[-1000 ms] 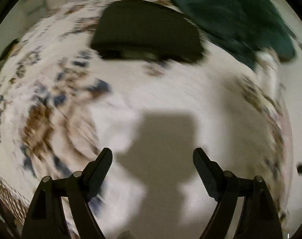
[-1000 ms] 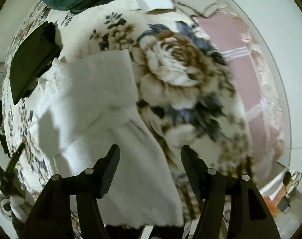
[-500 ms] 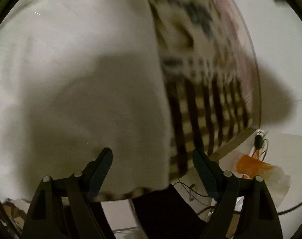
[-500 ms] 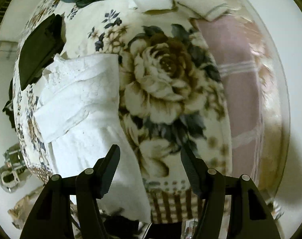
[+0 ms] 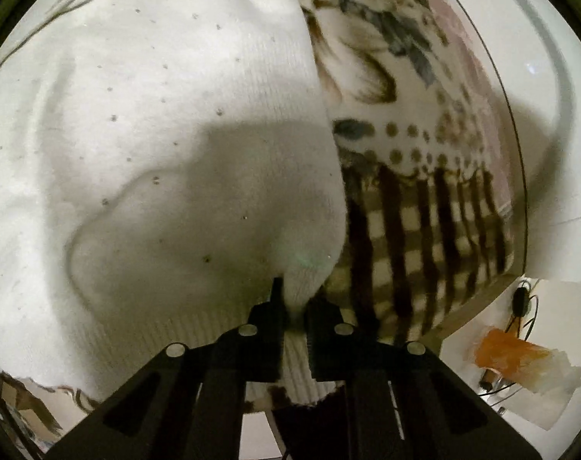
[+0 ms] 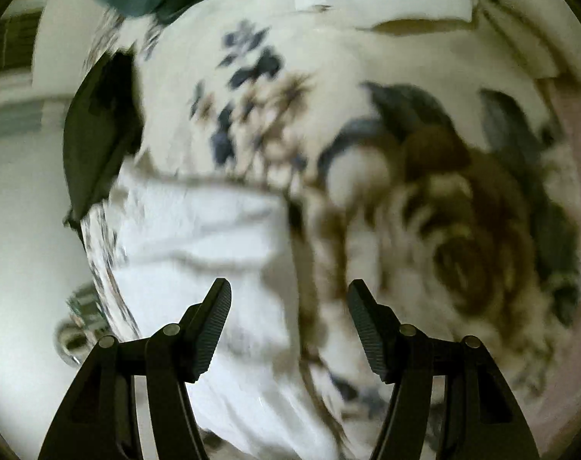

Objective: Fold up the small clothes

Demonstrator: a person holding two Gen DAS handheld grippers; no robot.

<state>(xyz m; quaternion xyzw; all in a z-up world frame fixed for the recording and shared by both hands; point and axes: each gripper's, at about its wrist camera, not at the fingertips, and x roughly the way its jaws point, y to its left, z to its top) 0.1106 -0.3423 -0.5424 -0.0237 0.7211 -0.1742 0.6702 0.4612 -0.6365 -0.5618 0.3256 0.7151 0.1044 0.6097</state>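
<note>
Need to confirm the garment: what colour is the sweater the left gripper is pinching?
White, with tiny scattered studs; the sweater shows best in the left wrist view.

The right claw [image 6: 290, 326] hangs spread above a blurred white garment [image 6: 214, 237], apparently on the floral bedspread [image 6: 424, 199].

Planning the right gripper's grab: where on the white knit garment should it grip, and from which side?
Probably the ribbed hem of the white knit garment, apart from the corner the left gripper is shut on. The garment lies flat on the floral blanket, so its edge is the only thin, graspable part; come in low from the near bed edge. The right gripper is open above it, though that view is blurred.
</note>
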